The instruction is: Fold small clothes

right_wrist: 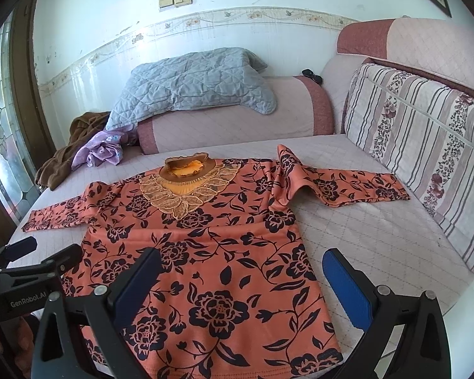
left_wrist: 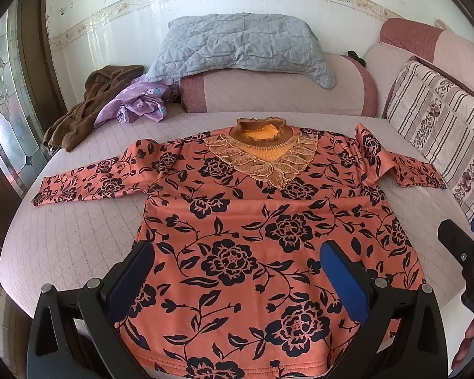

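An orange top with black flowers (left_wrist: 246, 221) lies flat, front up, on the pink quilted sofa seat (left_wrist: 72, 240), collar away from me, both sleeves spread out. The right sleeve is rumpled near the shoulder (right_wrist: 287, 170). The top also shows in the right wrist view (right_wrist: 211, 271). My left gripper (left_wrist: 237, 265) is open and empty above the top's lower part. My right gripper (right_wrist: 241, 271) is open and empty above the hem's right side; it also shows at the right edge of the left wrist view (left_wrist: 464, 240).
A brown garment (left_wrist: 88, 110) and a purple flowered one (left_wrist: 139, 101) lie heaped at the back left. A grey quilted cover (left_wrist: 240, 47) drapes over the armrest bolster (left_wrist: 268, 91). A striped cushion (right_wrist: 426, 145) lines the right side. A glass door (left_wrist: 6, 117) stands at the left.
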`<state>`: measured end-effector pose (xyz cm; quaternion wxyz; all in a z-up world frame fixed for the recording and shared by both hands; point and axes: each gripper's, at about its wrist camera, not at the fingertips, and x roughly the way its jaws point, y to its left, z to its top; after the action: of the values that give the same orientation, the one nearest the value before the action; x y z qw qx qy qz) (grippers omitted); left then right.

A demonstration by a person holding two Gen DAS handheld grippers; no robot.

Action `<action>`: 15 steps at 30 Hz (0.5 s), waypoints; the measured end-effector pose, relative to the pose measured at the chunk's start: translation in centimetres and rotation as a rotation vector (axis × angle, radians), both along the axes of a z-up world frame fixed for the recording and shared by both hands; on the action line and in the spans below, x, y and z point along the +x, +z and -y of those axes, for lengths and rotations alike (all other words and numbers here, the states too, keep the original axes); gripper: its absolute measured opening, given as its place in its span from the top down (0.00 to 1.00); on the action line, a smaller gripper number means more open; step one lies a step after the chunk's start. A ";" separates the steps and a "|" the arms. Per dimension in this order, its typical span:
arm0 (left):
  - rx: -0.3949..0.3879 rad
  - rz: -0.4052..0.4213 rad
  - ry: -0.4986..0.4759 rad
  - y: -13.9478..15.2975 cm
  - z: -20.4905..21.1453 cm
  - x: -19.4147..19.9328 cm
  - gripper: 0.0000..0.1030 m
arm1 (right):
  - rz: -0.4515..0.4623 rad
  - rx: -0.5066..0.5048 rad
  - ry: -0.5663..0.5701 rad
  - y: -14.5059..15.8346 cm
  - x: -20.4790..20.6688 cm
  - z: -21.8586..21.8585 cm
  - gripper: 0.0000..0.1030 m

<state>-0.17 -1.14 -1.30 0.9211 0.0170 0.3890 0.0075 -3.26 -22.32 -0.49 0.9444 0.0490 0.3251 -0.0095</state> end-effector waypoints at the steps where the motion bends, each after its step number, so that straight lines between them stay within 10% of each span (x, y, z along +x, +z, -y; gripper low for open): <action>1: 0.002 -0.001 -0.001 -0.1 0.0 0.0 0.00 | -0.002 0.001 -0.001 -0.1 0.1 0.1 0.00; 15: 0.020 -0.022 -0.002 -1.1 0.9 1.0 0.00 | -0.033 0.013 -0.012 -1.1 0.9 1.4 0.00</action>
<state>0.87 -2.04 -2.41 0.9166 0.0267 0.3987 0.0104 -2.40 -23.72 -1.56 0.9385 0.0567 0.3403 -0.0138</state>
